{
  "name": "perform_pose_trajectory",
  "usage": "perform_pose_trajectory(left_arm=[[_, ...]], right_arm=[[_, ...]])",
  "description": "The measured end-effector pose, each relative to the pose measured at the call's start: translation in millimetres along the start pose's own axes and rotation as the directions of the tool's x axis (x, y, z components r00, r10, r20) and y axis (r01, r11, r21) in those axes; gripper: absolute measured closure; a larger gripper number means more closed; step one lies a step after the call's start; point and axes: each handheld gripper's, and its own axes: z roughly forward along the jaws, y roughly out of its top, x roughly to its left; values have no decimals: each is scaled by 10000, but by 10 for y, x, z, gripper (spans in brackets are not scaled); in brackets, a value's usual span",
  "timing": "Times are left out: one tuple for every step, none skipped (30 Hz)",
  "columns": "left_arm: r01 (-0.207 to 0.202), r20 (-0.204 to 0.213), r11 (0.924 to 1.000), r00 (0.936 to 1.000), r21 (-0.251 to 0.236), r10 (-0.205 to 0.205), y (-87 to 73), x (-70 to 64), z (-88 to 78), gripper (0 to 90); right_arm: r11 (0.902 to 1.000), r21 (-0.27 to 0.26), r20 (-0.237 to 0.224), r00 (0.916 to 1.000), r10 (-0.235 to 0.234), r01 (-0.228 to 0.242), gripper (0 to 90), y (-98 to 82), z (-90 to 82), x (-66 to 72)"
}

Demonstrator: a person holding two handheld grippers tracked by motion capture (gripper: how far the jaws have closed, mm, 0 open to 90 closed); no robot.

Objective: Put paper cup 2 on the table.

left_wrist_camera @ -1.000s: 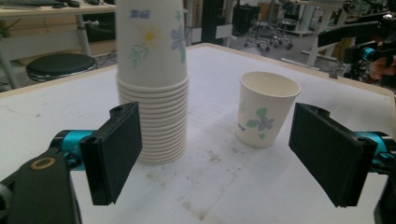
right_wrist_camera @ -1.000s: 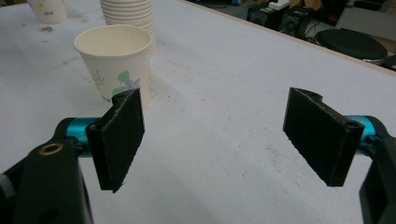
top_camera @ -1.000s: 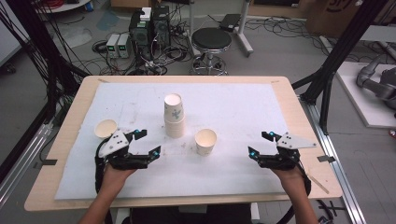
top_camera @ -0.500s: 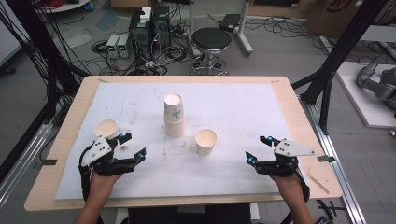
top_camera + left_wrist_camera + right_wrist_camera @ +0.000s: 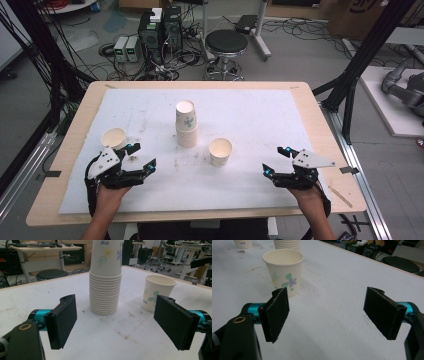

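A wooden table (image 5: 320,125) is seen from above, most of its top covered by a white, lightly stained mat (image 5: 260,120). Near the middle of the mat a stack of paper cups (image 5: 186,124) stands upright, printed with small flowers; in the left gripper view the stack (image 5: 105,277) is seen straight ahead between the two black jaws but well beyond them, its many rims nested at the bottom. Just to the right of the stack, and slightly nearer the person, a single paper cup (image 5: 220,151) stands upright and apart from it; the same cup is seen close ahead in the right gripper view (image 5: 284,271), left of centre. A second single cup (image 5: 114,138) stands upright near the left edge of the mat, just beyond the left gripper (image 5: 142,159). That gripper is held low over the mat's near left part, its jaws spread wide with nothing between them. The right gripper (image 5: 276,161) is held over the near right part of the mat, well apart from every cup, its jaws likewise spread wide and empty, with bare mat seen between them.
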Motion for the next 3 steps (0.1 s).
perform_pose_trajectory(left_arm=[[-1, 1, 10000, 10000, 12, 1, -2, -2, 3, 187], [3, -10, 10000, 10000, -1, -3, -3, -3, 5, 187], [26, 16, 10000, 10000, -6, -26, -3, -2, 5, 187]], right_arm=[[10000, 8, 3, 10000, 39, -39, 212, -1, -1, 1], [10000, -2, 4, 10000, 66, -66, 212, -1, -2, 2], [10000, -37, 1, 10000, 25, -25, 212, -1, -3, -4]])
